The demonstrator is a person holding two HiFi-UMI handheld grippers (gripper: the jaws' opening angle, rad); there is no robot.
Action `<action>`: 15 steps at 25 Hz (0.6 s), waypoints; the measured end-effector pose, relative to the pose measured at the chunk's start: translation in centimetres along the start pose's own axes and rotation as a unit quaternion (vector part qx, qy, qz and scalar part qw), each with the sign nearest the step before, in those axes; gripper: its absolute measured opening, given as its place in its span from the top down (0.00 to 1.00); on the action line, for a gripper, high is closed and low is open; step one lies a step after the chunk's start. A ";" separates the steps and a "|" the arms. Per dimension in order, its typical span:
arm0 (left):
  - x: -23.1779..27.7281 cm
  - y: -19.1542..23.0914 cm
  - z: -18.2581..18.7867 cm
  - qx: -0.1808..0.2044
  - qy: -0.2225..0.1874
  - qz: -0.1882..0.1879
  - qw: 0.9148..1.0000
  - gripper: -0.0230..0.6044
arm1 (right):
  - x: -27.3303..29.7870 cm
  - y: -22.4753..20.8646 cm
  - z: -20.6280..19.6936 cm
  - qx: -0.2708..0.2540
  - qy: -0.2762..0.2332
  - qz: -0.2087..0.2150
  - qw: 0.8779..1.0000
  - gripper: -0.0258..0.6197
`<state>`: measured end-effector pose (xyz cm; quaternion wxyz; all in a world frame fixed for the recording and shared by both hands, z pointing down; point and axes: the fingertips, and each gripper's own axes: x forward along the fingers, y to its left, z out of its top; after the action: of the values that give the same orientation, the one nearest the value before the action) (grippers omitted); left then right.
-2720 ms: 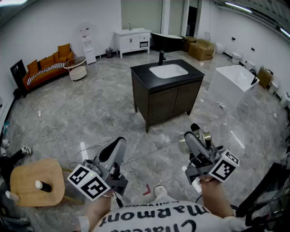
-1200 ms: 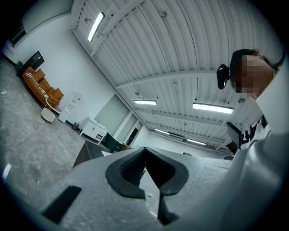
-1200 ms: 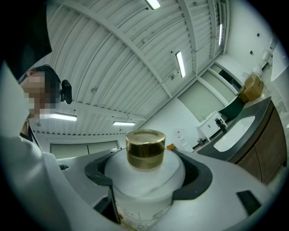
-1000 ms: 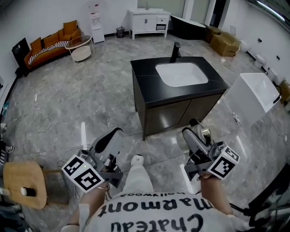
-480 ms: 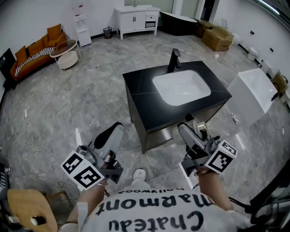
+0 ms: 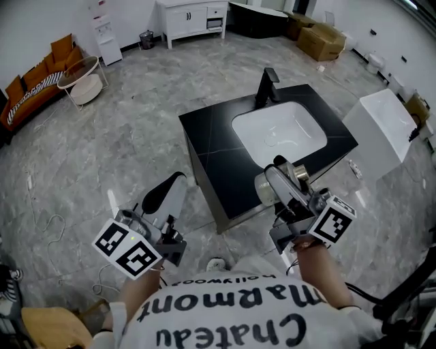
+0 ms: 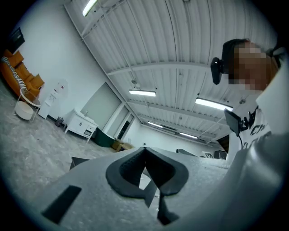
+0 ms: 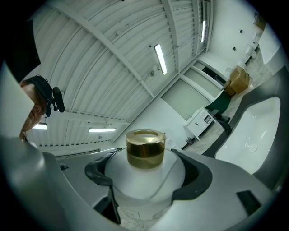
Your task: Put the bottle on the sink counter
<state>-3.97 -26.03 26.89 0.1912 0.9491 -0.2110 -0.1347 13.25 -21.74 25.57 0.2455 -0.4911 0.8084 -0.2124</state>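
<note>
The sink counter [image 6: 218, 150] is a black-topped cabinet with a white basin [image 6: 279, 133] and a black faucet [image 6: 269, 85], right in front of me. My right gripper [image 6: 281, 183] is shut on a white bottle [image 6: 263, 187] with a gold cap and hovers over the counter's near right edge. In the right gripper view the bottle [image 8: 144, 182] fills the space between the jaws of the right gripper [image 8: 146, 176], with the basin [image 8: 253, 135] beyond. My left gripper [image 6: 162, 194] is shut on nothing, over the floor left of the counter; the left gripper [image 7: 145, 162] shows its pads together.
A white tub-like block [image 6: 385, 126] stands right of the counter. A white cabinet [image 6: 191, 15], cardboard boxes [image 6: 319, 41], a round side table [image 6: 78, 78] and an orange sofa [image 6: 30, 92] line the back. A wooden stool [image 6: 51, 330] sits at bottom left, near a floor cable [image 6: 41, 225].
The person has walked up to the sink counter, which now lies much nearer. The right gripper, still holding the bottle, has come over the counter's front edge. The left gripper stays shut.
</note>
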 end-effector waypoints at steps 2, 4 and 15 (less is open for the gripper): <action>0.6 2.1 -0.9 -0.006 0.012 0.021 1.000 0.94 | 1.5 -1.9 -1.1 0.017 0.017 -0.016 1.000 0.43; 1.0 3.9 -1.9 -0.017 0.019 0.043 0.999 0.94 | 2.7 -4.0 -2.4 0.032 0.039 -0.031 0.998 0.43; 3.7 10.8 -8.0 -0.061 0.029 0.131 0.989 0.94 | 9.7 -15.0 -8.9 0.054 0.167 -0.035 0.984 0.43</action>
<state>-1.84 -34.36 37.87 0.2708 0.9034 -0.3190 -0.0933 14.35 -35.96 39.54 0.1256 -0.4623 0.8078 -0.3435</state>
